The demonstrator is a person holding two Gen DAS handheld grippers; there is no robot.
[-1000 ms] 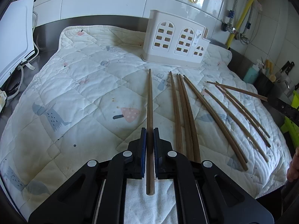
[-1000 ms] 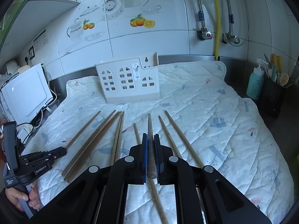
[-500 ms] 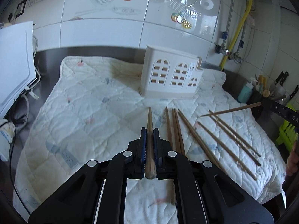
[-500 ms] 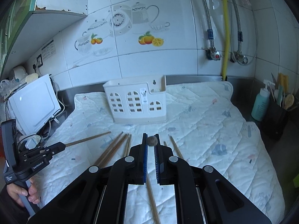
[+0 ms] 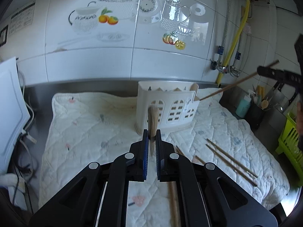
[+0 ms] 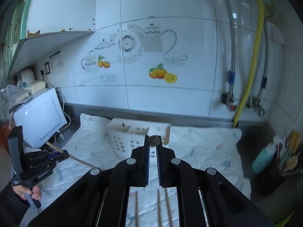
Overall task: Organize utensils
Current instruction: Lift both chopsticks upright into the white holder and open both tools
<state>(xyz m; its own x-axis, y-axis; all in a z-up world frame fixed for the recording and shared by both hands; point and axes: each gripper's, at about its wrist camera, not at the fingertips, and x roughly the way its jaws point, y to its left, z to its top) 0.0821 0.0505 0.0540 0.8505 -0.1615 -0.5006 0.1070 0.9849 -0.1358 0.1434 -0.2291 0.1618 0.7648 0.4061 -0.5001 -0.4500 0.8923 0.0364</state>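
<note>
My left gripper (image 5: 151, 135) is shut on a brown wooden chopstick (image 5: 152, 121), raised above the quilted mat, pointing at the white plastic utensil holder (image 5: 168, 109). My right gripper (image 6: 153, 141) is shut on another chopstick (image 6: 153, 141), seen end-on, just in front of the holder (image 6: 132, 138). The right gripper (image 5: 280, 74) with its chopstick (image 5: 227, 89) shows in the left view, tip near the holder's right end. The left gripper (image 6: 47, 157) shows at the left of the right view. Several chopsticks (image 5: 229, 160) lie on the mat.
A white quilted mat (image 5: 94, 132) covers the steel counter. A white appliance (image 6: 39, 121) stands at the left. A dark pot of utensils (image 6: 280, 170) and a teal bottle (image 6: 263, 158) stand at the right. A green rack (image 5: 289, 141) is at the far right edge.
Both grippers have lifted their chopsticks off the mat and risen, tilting up and moving closer to the holder. The other chopsticks stay on the mat.
</note>
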